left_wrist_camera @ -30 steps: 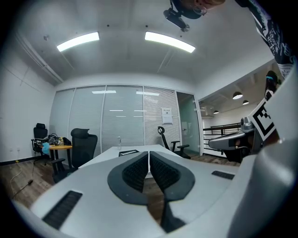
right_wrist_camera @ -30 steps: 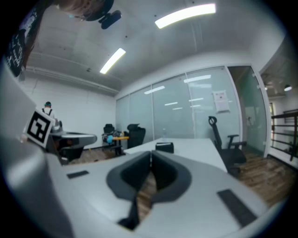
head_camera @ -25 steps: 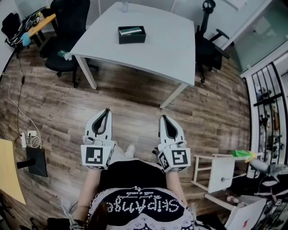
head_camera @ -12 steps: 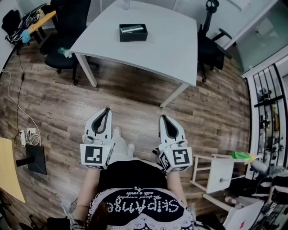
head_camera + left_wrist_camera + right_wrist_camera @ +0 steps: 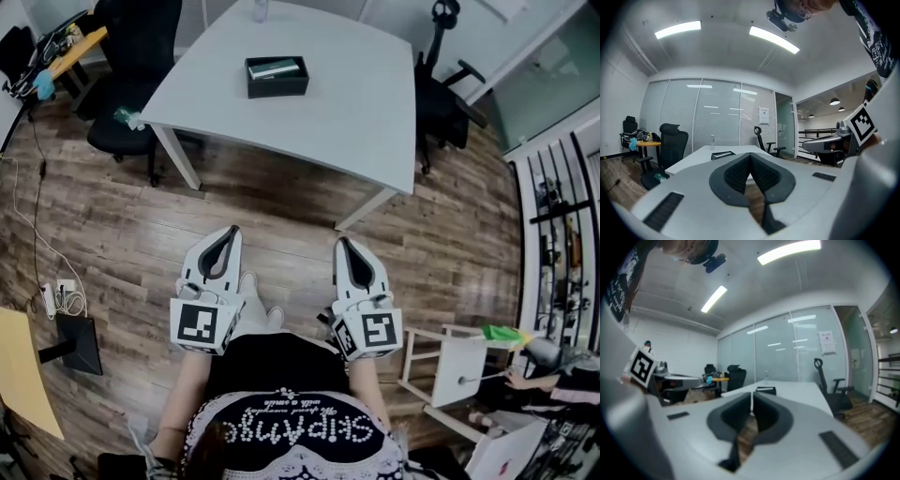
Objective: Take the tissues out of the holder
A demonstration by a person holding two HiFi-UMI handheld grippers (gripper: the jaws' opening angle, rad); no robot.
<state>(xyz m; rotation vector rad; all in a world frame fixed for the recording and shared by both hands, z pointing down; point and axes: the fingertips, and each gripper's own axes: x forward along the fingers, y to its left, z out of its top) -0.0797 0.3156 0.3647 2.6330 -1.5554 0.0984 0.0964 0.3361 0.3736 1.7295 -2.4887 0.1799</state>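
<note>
Across a brown wood-plank floor [image 5: 281, 202] from a white rectangular desk [image 5: 356, 103], a person stands with a white two-jaw claw in each hand, both pointing toward the desk (the black-and-white marker cubes sit nearest the body). The left claw [image 5: 228, 232] has its jaws pressed together at the tips with nothing between them, as its own view shows. The right claw [image 5: 341, 242] is likewise closed and empty, its dark ribbed pads meeting in a thin line. The two claws are side by side, apart from each other, over the floor and well short of the desk's near edge.

On the far half of the desk sits a black rectangular holder [image 5: 277, 75], open at the top, with a pale green-and-white pack of tissues [image 5: 275, 67] lying inside it. Neither claw touches it. A clear plastic bottle [image 5: 260, 9] stands beyond the holder, near the desk's far edge. In the left gripper view the holder [image 5: 723, 154] appears just left of the joined jaw tips; in the right gripper view the holder [image 5: 766, 390] shows just right of them.

A black office chair [image 5: 131, 56] stands at the desk's left side and a second black office chair [image 5: 439, 89] at its right. A small white stand [image 5: 459, 361] is near the person's right, and a white power strip [image 5: 56, 292] lies on the floor at far left.
</note>
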